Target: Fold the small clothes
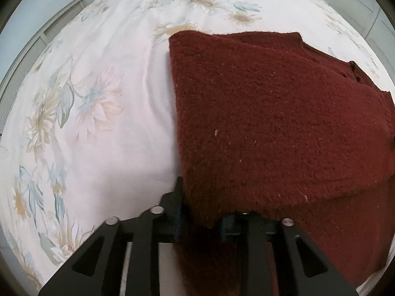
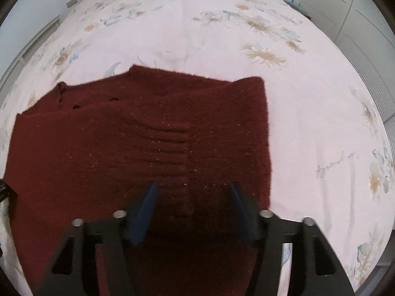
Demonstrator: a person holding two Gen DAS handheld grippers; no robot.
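Note:
A dark red knitted garment [image 1: 271, 113] lies on the bed, its near part folded over itself. It also shows in the right wrist view [image 2: 148, 135]. My left gripper [image 1: 202, 212] is shut on the near left edge of the garment and holds it raised, so the cloth drapes over the fingers and hides the tips. My right gripper [image 2: 193, 187] is open just above the garment's near right part, its blue pads [image 2: 148, 202] spread apart with nothing between them.
The bed is covered by a pale pink sheet with a flower print [image 1: 86, 103], also in the right wrist view [image 2: 308, 98]. White cabinets [image 2: 358, 12] stand to the right of the bed, and a wall with panelling [image 1: 37, 44] to the left.

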